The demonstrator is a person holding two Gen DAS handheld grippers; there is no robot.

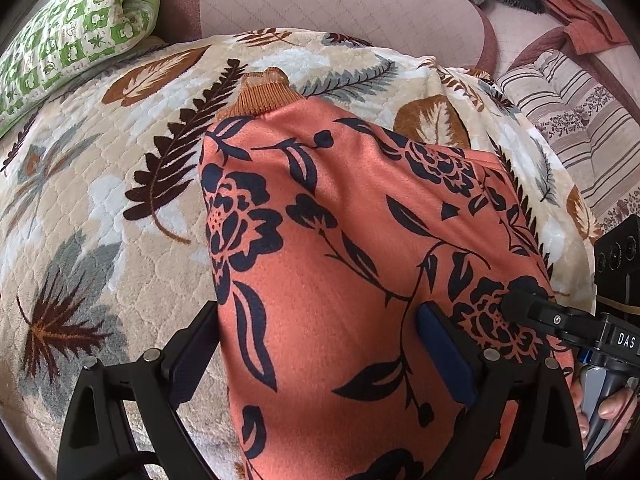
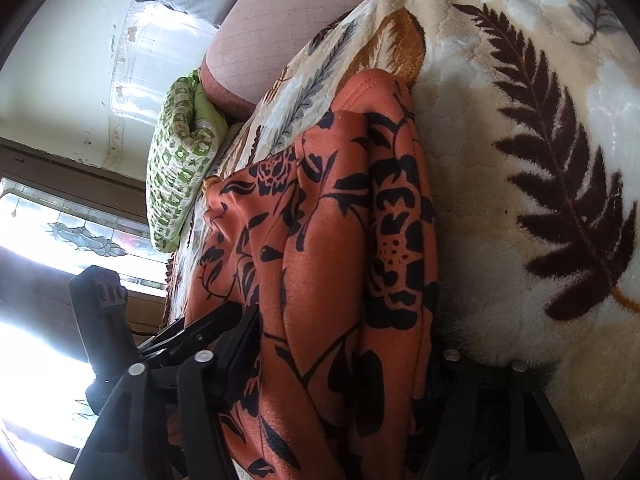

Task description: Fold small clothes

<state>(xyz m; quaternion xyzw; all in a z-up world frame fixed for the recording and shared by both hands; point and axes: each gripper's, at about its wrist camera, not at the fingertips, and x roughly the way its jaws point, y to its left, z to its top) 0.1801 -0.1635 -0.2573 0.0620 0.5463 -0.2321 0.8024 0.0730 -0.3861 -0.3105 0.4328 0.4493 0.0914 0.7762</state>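
On the leaf-print blanket, both jaws straddle the orange garment.

Home living room: leaf-print plush blanket over pink sofa; green patterned pillow left of blanket, striped cushion right, stained-glass window beyond.

The orange floral knit garment runs off the left wrist view at six o'clock, hem unseen. It buries the right gripper's fingertips in the right wrist view. At three o'clock, the person's hand is cropped.
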